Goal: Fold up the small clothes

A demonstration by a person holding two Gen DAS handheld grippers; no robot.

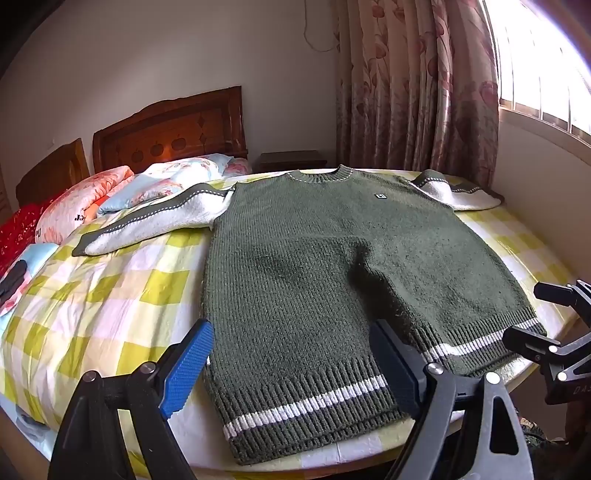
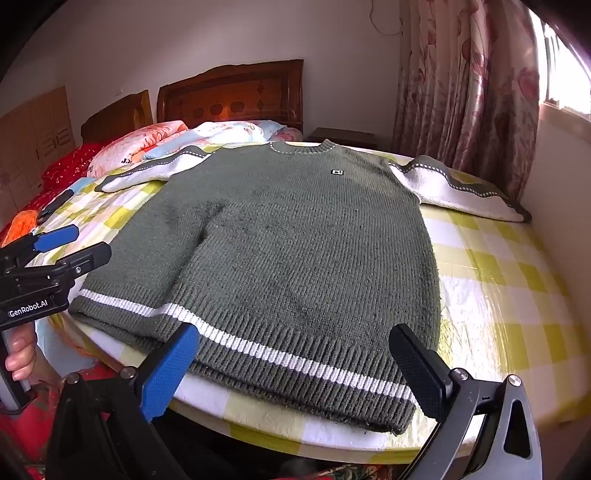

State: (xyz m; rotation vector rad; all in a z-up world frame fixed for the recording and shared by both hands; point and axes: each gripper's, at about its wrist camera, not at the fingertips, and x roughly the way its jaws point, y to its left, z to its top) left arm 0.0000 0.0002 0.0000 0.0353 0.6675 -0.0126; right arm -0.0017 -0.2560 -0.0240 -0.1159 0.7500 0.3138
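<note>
Checked yellow-white bedsheet [image 1: 110,288], carved wooden headboard [image 1: 170,129] at 11 o'clock. Ribbed green knit sweater [image 1: 314,266] flat at centre, white-striped hem at 6 o'clock. Left gripper [image 1: 295,362], right gripper [image 2: 295,373]: jaws wide apart, empty, straddling hem.

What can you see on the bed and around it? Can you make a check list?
Surface: bed with a yellow checked sheet.
Job's things: green sweater lies flat, face up, both sleeves spread out, hem toward the cameras; not folded yet.
Clutter: folded quilts near the headboard.
Grippers: left gripper open over the hem's left part; right gripper open over the hem's right part; neither grips cloth.
Cables: thin cord hanging on the wall.
Surroundings: flowered curtain, bright window, nightstand.
</note>
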